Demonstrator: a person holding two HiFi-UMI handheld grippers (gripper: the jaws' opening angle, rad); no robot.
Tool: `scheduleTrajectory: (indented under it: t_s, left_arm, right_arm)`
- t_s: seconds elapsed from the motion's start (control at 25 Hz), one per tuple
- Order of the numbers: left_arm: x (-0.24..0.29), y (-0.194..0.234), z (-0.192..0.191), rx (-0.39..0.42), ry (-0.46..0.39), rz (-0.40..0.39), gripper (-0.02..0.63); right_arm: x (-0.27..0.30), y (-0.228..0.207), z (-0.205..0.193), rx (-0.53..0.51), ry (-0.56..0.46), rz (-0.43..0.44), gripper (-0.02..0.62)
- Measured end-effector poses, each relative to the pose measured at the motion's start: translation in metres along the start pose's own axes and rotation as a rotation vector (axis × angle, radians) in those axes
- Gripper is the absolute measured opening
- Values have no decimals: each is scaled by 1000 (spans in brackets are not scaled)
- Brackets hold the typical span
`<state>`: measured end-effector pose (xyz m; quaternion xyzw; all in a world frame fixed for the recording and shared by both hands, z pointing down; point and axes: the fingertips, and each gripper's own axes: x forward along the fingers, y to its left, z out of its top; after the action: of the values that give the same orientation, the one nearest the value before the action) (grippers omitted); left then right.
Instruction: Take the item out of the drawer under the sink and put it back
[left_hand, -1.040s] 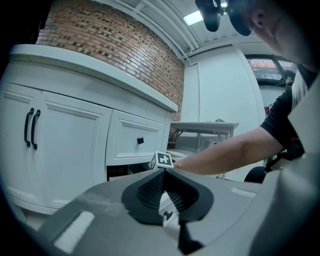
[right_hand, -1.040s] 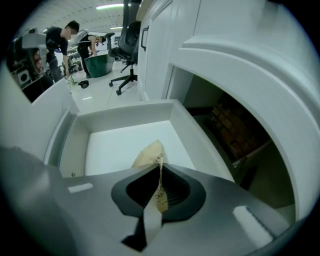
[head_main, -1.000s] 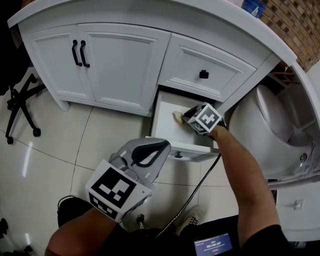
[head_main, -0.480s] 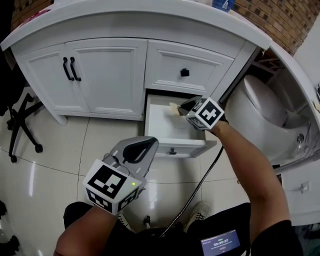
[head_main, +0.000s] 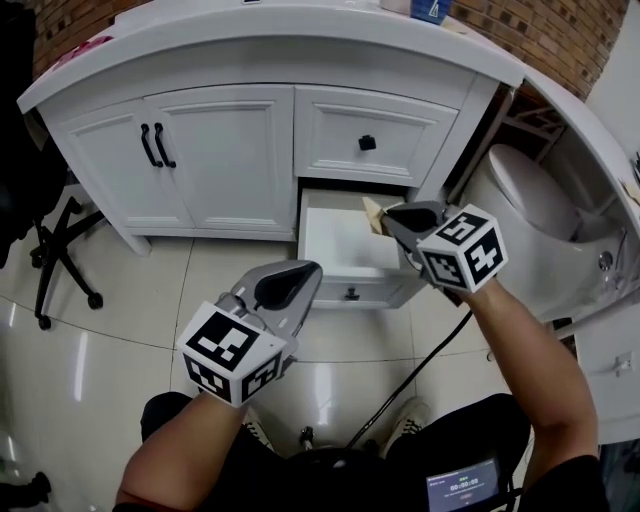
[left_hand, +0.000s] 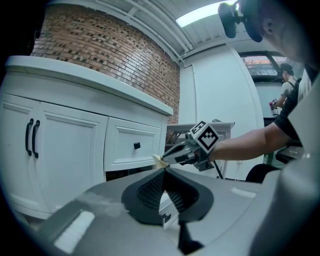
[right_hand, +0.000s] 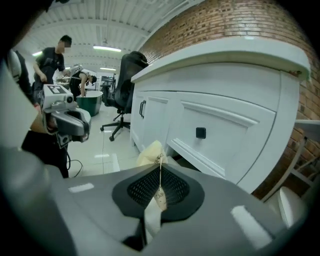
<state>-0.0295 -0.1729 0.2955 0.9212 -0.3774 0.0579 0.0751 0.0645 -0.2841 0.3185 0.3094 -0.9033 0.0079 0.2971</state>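
Packet (right_hand: 151, 152), flat and cream, between ribbed right tongs (right_hand: 159, 174)

Right gripper (right_hand: 159, 172): jaws closed on a thin pale-yellow packet (right_hand: 151, 151), held edge-on. Its top sticks out past the jaw tips; the print on it is too small to read. Ahead and to the right is a white vanity (right_hand: 225, 75). Nearest is a drawer front with a black knob (right_hand: 200, 132); cabinet doors with black handles (right_hand: 142, 107) are further along. Left gripper (right_hand: 75, 122) with marker cube is at left, above the tiled floor (right_hand: 107, 150). Black office chair (right_hand: 124, 85) behind it. A person (right_hand: 51, 60) stands far back.
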Motion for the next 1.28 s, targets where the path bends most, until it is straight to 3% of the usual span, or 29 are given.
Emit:
scheduleTrajectory:
  t_s: [0.24,0.48,0.92,1.28]
  left_arm:
    - [-3,2,2,-1,-4,19,5]
    - [-1,-1,2,6,-5,19,5]
    - [0,-5,5,22,-10,19,5]
    - [-3,-11,9,36,-13,13,5]
  right_arm:
    - [-54,28,5,135,-141,-15,12]
    - [-91,47,4,186,-229,-36,12]
    - [-103,77,-18,159,-208,-28,11]
    - [-112,66,-24,204,-225,-52,11]
